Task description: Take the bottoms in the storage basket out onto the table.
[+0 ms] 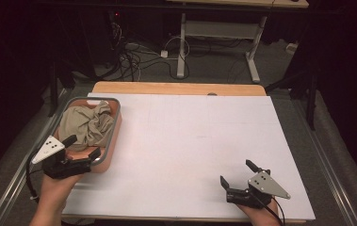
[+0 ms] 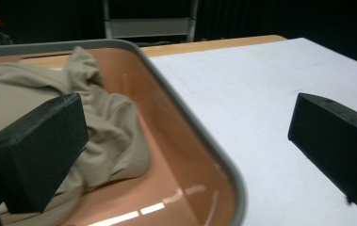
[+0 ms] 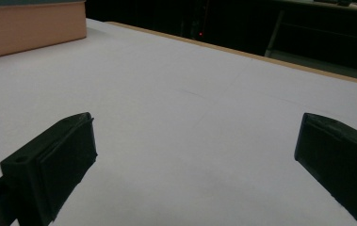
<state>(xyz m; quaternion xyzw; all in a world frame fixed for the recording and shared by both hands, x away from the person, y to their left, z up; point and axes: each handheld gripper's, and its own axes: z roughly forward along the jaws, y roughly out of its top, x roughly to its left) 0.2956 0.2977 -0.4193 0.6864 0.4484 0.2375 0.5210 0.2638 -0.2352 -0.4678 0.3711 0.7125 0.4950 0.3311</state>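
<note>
Your left gripper (image 1: 79,149) hangs at the near end of the pink bin (image 1: 115,129), jaws spread astride its grey rim, likely set to take the cloth (image 1: 87,123). That cloth lies crumpled inside the bin: soft, khaki, deeply creased. Bin walls glossy, corners rounded. Your right gripper (image 1: 240,175), well apart from the bin, rests spread wide over the matte white table (image 1: 190,141).

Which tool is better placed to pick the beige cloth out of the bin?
Left. The left tool is open at the near rim of the bin, beside the cloth. The right tool is open over bare table, far from the bin.
</note>
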